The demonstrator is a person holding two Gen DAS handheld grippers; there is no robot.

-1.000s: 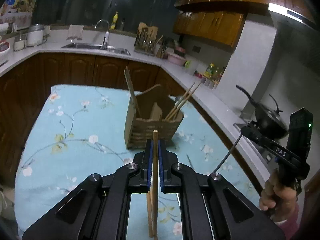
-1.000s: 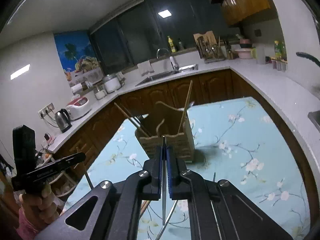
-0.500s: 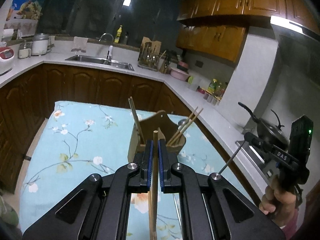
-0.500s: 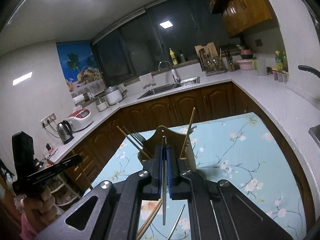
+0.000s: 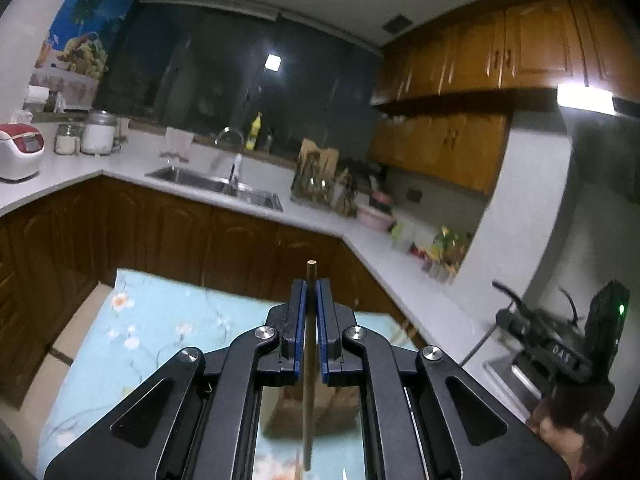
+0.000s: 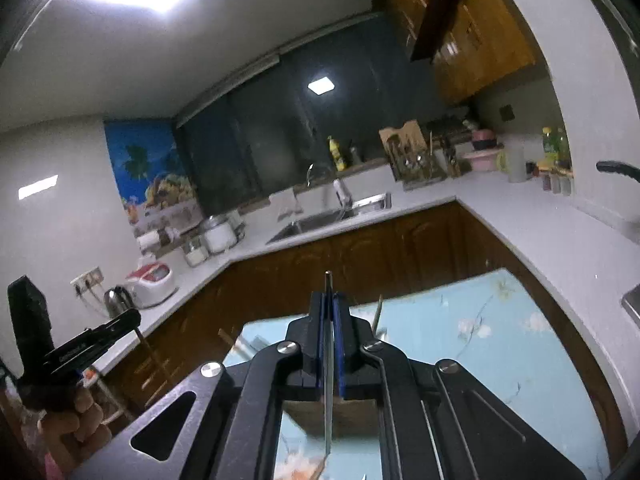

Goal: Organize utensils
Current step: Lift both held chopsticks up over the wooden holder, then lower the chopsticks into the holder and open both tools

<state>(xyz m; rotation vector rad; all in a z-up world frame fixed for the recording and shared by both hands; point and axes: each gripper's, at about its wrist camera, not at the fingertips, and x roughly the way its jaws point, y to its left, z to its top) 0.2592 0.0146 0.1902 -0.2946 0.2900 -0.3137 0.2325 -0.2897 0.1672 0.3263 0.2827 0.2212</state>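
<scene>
In the left wrist view my left gripper point(image 5: 311, 290) is shut on a wooden chopstick point(image 5: 308, 380), which stands upright between the blue pads, its end poking above them. In the right wrist view my right gripper point(image 6: 329, 302) is shut on a thin metal utensil handle point(image 6: 328, 400), also upright. The wooden utensil caddy point(image 6: 352, 416) sits on the blue floral tablecloth point(image 6: 500, 340), mostly hidden under the fingers; chopsticks point(image 6: 378, 312) stick out of it. Only a brown patch of the caddy point(image 5: 280, 416) shows under the left gripper. Each view shows the other gripper in a hand at its edge.
A white L-shaped counter point(image 5: 360, 240) with a sink point(image 5: 216, 188), a rice cooker point(image 5: 20, 152), jars and a knife rack point(image 5: 316, 176) wraps behind the table. A dark wok point(image 5: 532, 312) sits at the right. A kettle point(image 6: 118, 300) stands at the left.
Both grippers have risen and tilted upward with their utensils still held. The caddy has dropped from the middle of each view to beneath the fingers, and more wall and ceiling show.
</scene>
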